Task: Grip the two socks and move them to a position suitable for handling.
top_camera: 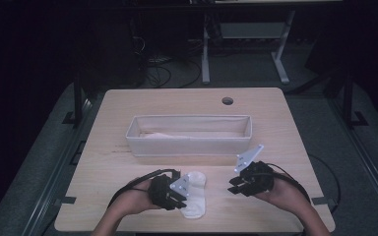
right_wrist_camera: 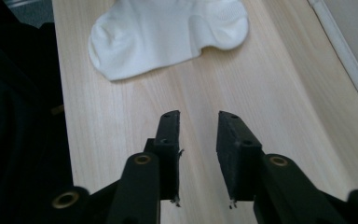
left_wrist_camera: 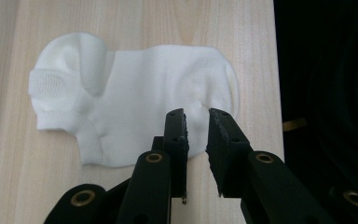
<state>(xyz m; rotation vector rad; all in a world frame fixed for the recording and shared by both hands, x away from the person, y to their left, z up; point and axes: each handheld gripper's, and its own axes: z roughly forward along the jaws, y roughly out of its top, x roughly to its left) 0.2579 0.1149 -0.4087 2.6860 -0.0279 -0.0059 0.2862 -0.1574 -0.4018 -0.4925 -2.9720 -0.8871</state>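
Half the white sock (top_camera: 195,195) hides beneath left gripper (top_camera: 176,194)

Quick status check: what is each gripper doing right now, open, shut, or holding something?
Left gripper: open, jaws apart over the white sock, nothing clamped.
Right gripper: open, holding nothing, over bare table beside the sock.

No text, label or number can be read anywhere. The surfaces in view carry no legible marks.
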